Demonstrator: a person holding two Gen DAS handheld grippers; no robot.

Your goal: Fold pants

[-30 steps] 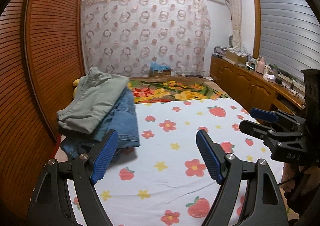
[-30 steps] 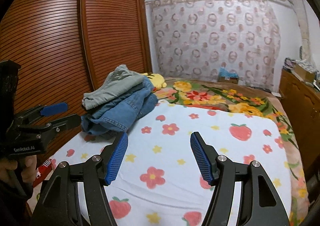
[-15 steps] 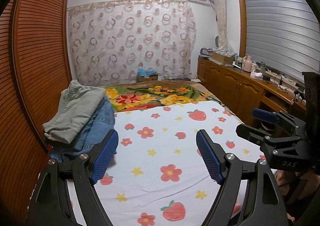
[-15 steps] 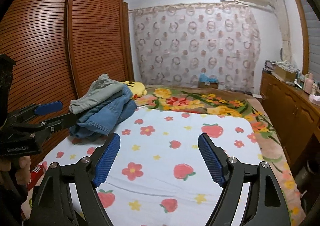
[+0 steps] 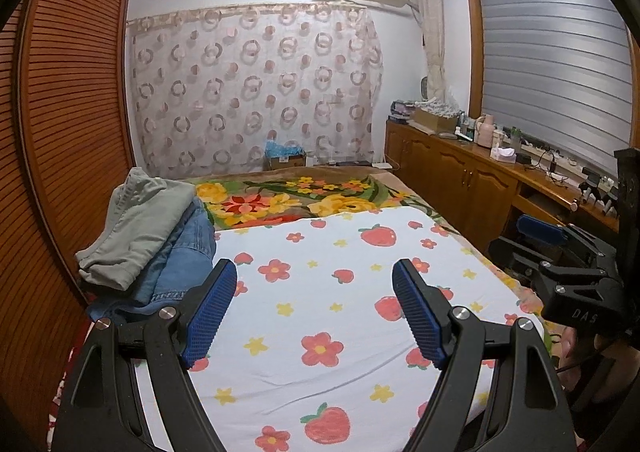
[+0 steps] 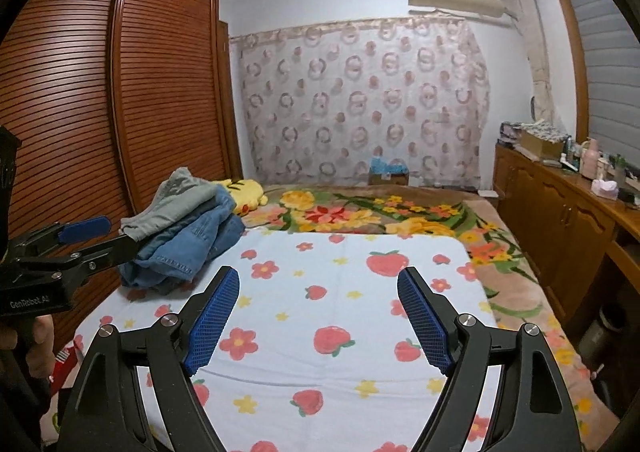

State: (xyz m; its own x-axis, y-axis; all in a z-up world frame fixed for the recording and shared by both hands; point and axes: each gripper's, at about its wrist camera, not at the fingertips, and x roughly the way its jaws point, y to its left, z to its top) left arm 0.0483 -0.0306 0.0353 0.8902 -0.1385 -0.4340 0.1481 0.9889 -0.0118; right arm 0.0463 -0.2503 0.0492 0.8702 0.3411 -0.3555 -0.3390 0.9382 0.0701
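White cotton sheet printed with red strawberries and flowers covers the near part of the bed and serves as the landmark. On its far left corner, against the brown slatted wooden wardrobe, lies a pile of folded pants: a grey-green pair on top of blue denim jeans. Behind the pile, a yellow plush toy peeks out in the right wrist view. Beyond the sheet's far edge a brown blanket with yellow and red blooms shows. To the sheet's right runs a wooden sideboard.

Above the sheet's near edge the left gripper hangs with jaws spread and nothing between them. Beside it the right gripper has just been opening its jaws; they stand wide apart over bare sheet, gripping nothing.
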